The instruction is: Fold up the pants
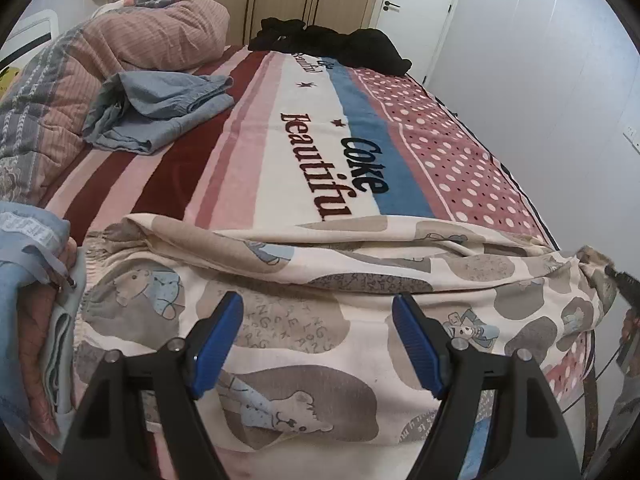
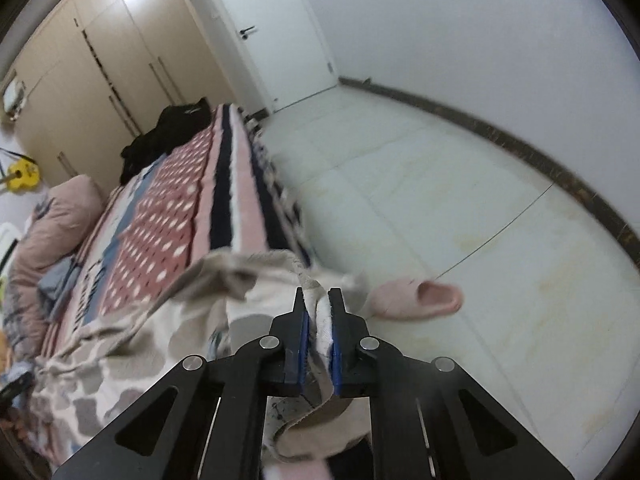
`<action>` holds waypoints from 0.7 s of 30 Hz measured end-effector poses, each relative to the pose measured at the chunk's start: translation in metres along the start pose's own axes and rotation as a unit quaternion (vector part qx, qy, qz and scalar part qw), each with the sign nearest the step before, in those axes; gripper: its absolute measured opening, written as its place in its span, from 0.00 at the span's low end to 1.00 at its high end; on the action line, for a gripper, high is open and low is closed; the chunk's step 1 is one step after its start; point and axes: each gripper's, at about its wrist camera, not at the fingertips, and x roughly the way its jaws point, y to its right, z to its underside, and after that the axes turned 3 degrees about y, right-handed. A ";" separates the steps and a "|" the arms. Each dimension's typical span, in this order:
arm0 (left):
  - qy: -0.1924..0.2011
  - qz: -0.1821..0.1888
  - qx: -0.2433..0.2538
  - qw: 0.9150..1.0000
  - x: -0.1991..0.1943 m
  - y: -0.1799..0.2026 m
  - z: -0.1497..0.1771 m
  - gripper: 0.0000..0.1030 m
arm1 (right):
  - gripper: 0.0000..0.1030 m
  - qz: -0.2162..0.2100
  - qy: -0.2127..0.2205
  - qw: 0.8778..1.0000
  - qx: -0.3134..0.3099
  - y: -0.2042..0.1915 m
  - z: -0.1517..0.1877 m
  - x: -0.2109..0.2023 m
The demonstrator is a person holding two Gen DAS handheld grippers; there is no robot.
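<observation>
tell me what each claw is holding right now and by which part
The right claw is shut on an edge of the bear-print pants at the bedside. The left claw is open above the pants, holding nothing.

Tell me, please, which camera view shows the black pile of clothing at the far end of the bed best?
The left wrist view: the black pile of clothing is sharp and spread across the far edge of the striped bed blanket. The right wrist view shows it smaller, blurred and tilted.
</observation>
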 end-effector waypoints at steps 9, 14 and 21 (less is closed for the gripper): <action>-0.003 -0.007 -0.008 1.000 0.006 -0.003 -0.001 0.72 | 0.06 0.085 -0.004 0.996 -0.038 0.004 -0.042 0.037; 0.000 0.004 -0.013 1.000 0.005 -0.009 -0.001 0.74 | 0.36 0.099 -0.013 0.995 -0.029 -0.005 -0.035 0.033; -0.010 0.029 -0.041 0.999 0.021 -0.020 0.000 0.77 | 0.49 -0.023 0.011 0.993 -0.116 -0.107 -0.009 -0.017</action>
